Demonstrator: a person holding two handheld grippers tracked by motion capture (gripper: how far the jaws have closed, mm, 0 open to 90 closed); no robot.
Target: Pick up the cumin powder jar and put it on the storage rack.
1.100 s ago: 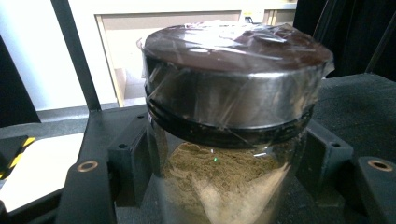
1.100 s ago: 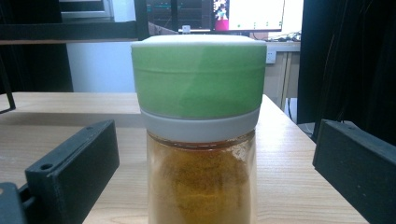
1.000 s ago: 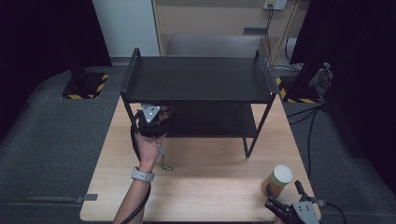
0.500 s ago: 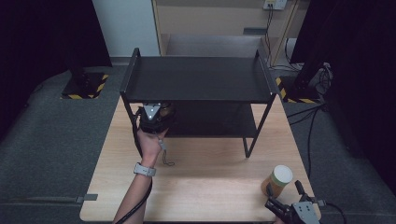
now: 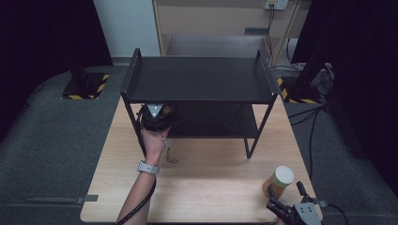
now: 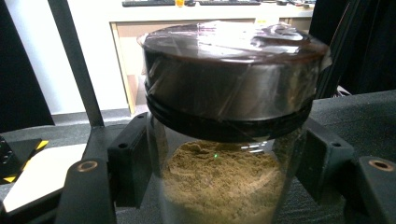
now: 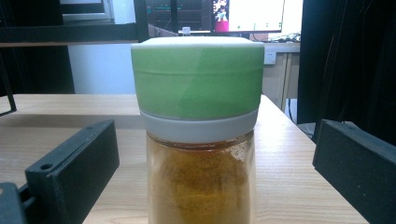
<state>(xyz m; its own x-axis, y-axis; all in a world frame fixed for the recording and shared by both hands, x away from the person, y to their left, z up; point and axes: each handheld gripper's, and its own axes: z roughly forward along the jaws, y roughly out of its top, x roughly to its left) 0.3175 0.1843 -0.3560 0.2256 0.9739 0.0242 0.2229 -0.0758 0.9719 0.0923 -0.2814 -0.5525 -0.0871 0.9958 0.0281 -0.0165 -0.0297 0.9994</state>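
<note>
Left of centre in the high view, left gripper [image 5: 157, 116] at the black shelf rack [image 5: 199, 79], jaws pinching a dark-lidded jar [image 6: 224, 121]; lower right, right gripper [image 5: 286, 199], jaws spread beside the green-lidded jar [image 5: 279, 182] on the tabletop [image 5: 211, 183].

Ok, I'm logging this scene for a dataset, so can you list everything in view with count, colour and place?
Two-tier metal shelf rack: one, black, at the table's far half.
Light wooden table: one, pale wood, under everything.
Glass jar with dark brown lid: one, tan powder inside, clamped between the left gripper's fingers at the rack's left front.
Glass jar with green-taped white lid: one, orange-brown powder inside, upright on the table's near right corner.
Wristwatch: one, pale band, on the left wrist.
Left gripper: black, shut on the jar.
Right gripper: black, fingers open either side of the green-lidded jar.
</note>
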